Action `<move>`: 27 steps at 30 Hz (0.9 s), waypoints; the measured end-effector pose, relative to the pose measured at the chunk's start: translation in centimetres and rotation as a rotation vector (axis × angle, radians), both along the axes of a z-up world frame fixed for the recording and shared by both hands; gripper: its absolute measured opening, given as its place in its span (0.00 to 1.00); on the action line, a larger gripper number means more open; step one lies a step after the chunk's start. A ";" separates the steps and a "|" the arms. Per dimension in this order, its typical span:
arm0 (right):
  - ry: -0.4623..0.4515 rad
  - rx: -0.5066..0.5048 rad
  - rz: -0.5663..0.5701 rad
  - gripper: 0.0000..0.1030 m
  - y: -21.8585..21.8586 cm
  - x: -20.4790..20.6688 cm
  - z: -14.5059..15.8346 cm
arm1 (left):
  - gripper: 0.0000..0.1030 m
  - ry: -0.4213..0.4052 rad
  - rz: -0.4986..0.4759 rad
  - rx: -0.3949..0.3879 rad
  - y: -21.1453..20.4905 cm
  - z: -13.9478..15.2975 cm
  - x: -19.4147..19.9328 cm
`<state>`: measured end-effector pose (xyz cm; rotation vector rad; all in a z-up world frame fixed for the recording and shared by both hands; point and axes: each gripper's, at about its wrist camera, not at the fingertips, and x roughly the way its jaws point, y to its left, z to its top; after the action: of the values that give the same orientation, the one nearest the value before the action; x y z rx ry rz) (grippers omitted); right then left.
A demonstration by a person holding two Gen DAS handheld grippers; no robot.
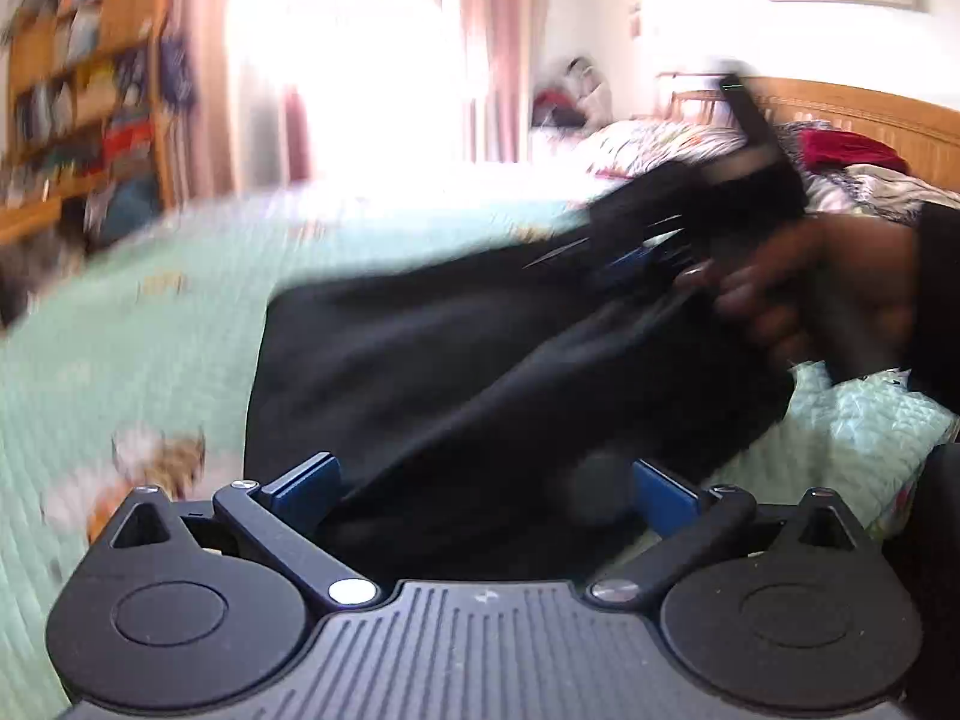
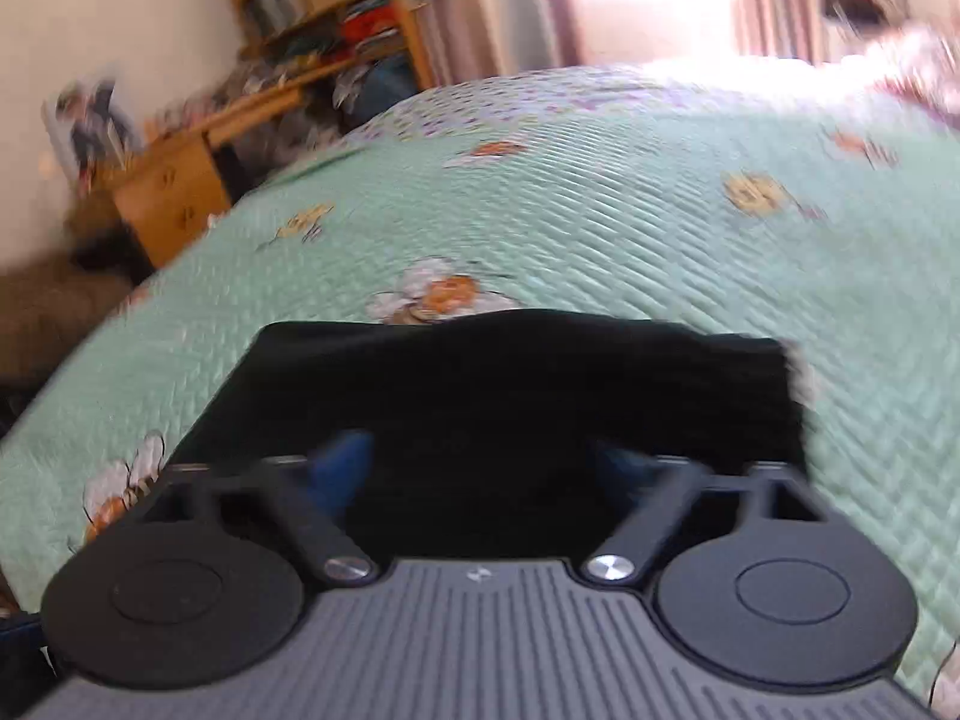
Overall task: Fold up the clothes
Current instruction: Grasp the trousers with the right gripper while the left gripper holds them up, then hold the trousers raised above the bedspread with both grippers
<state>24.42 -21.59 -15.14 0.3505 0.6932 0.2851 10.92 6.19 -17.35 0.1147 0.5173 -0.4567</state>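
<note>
A black garment (image 1: 420, 360) lies partly on the mint-green quilt (image 1: 150, 330). One taut fold of it runs from my left gripper (image 1: 486, 480) up to my right gripper (image 1: 636, 258). The left gripper's blue fingers (image 1: 306, 480) stand on either side of bunched cloth, which hides their tips. A hand (image 1: 828, 288) holds the blurred right gripper, which lifts the garment's far edge off the bed. In the right wrist view the black garment (image 2: 510, 372) drapes over and between the fingers of the right gripper (image 2: 483, 468), shut on it.
The quilt (image 2: 600, 210) spreads wide beyond the garment. A pile of red and patterned clothes (image 1: 852, 150) lies by the wooden headboard (image 1: 870, 114). A bookshelf (image 2: 336, 6) and a wooden desk (image 2: 198, 162) stand past the bed's far edge, beside a bright window.
</note>
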 end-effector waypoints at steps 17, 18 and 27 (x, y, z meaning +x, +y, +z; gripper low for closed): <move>-0.071 -0.102 -0.245 0.95 -2.7 -10.3 -1.1 | 0.99 0.039 0.023 -0.004 0.2 0.9 -2.5; -0.069 -0.075 -0.265 0.96 -3.1 -10.7 -1.0 | 0.99 0.031 0.034 -0.018 0.6 1.3 -2.7; -0.115 0.169 -0.220 0.96 -4.2 -13.1 1.6 | 0.99 0.129 0.125 -0.389 6.5 4.6 -1.0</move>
<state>11.32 -25.81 -13.54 0.5634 0.5132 0.1531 9.93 12.67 -12.80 -0.3209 0.5491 -0.4362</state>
